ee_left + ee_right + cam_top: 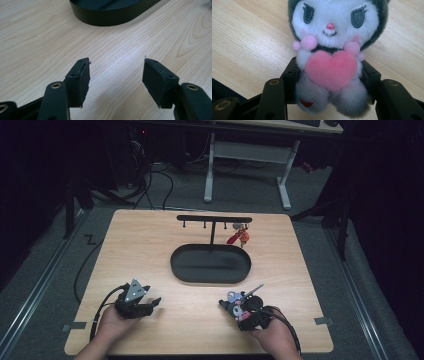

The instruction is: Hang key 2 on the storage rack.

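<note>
A small plush toy point(332, 37) with a white face, dark grey hood and a pink heart on its chest lies on the wooden table point(150, 245) at the front right. My right gripper point(330, 75) is shut on its body, one pad pressed on each side below the heart. In the high view the plush toy point(235, 301) sits at the tip of the right gripper point(231, 306), which points toward the far left. My left gripper point(154, 304) rests at the front left, open. Its jaws point(116, 75) stand wide apart over bare wood.
A black oval tray point(175, 265) sits mid-table, its wall near the left gripper's front point(100, 17). Behind it a black T-shaped stand point(214, 219) with hooks carries a red hanging figure point(239, 237). A desk frame stands beyond the table.
</note>
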